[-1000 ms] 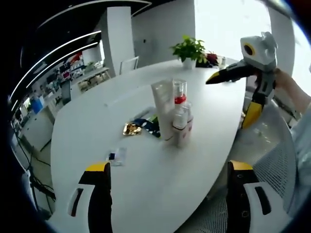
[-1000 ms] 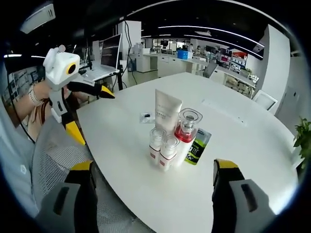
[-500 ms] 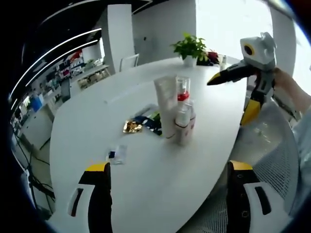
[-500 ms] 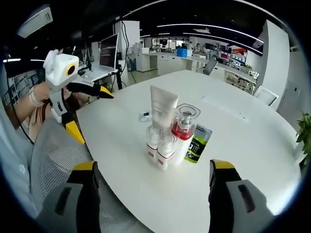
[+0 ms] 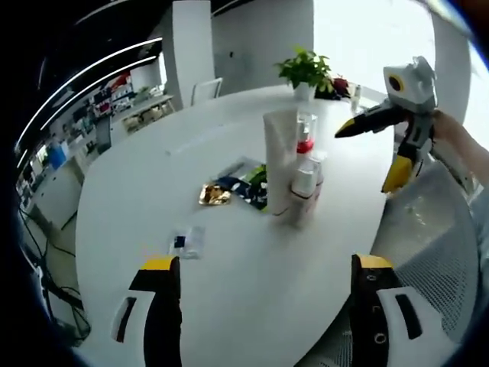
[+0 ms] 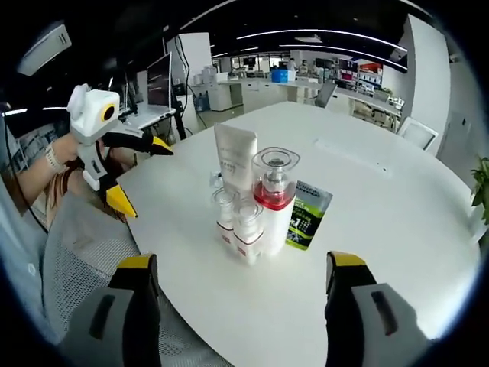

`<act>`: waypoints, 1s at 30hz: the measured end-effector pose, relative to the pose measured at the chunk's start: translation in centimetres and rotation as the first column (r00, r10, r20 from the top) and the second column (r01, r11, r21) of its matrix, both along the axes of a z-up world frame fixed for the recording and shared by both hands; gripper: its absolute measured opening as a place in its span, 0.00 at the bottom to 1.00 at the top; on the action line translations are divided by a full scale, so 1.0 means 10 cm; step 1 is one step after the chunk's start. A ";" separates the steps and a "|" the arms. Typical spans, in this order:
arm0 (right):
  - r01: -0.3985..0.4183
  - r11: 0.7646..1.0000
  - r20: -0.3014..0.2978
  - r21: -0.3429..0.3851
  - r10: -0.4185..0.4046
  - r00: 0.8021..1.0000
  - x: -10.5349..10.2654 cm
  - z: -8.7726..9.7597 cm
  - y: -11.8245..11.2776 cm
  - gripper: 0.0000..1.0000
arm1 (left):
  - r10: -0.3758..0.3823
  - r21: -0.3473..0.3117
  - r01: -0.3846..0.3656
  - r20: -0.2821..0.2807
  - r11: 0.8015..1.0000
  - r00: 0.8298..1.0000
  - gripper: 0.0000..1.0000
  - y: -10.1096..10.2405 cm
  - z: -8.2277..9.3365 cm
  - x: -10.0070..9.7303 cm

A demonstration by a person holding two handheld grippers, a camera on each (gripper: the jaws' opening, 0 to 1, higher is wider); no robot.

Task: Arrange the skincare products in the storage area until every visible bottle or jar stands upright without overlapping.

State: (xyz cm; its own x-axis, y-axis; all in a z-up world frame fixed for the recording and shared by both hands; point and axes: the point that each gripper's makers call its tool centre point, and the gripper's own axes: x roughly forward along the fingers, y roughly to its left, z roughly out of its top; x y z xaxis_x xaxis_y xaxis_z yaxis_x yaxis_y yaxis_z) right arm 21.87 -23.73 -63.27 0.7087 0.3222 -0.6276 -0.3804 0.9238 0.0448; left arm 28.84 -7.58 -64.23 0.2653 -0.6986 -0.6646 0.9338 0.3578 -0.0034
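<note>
Left gripper view: left claw (image 5: 260, 287) wide, empty, hovering over the surface (image 5: 137, 199); bottles (image 5: 294, 172) upright beyond it, near the edge.
Right gripper view: right claw (image 6: 237, 287) wide, empty; bottles (image 6: 248, 202) clustered upright, bare surface (image 6: 397, 222) behind them.

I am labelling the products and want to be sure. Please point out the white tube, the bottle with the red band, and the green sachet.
white tube (image 6: 233, 153), right gripper view, on its flat front face.
bottle with the red band (image 6: 272, 200), right gripper view, on the red band.
green sachet (image 6: 308, 222), right gripper view, on its printed front.
</note>
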 end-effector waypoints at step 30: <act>0.111 0.993 -0.115 0.050 -0.105 0.988 0.41 -0.45 -0.79 0.60 | 0.030 -0.039 -0.034 -0.101 0.999 0.994 0.17 -0.43 -0.35 0.63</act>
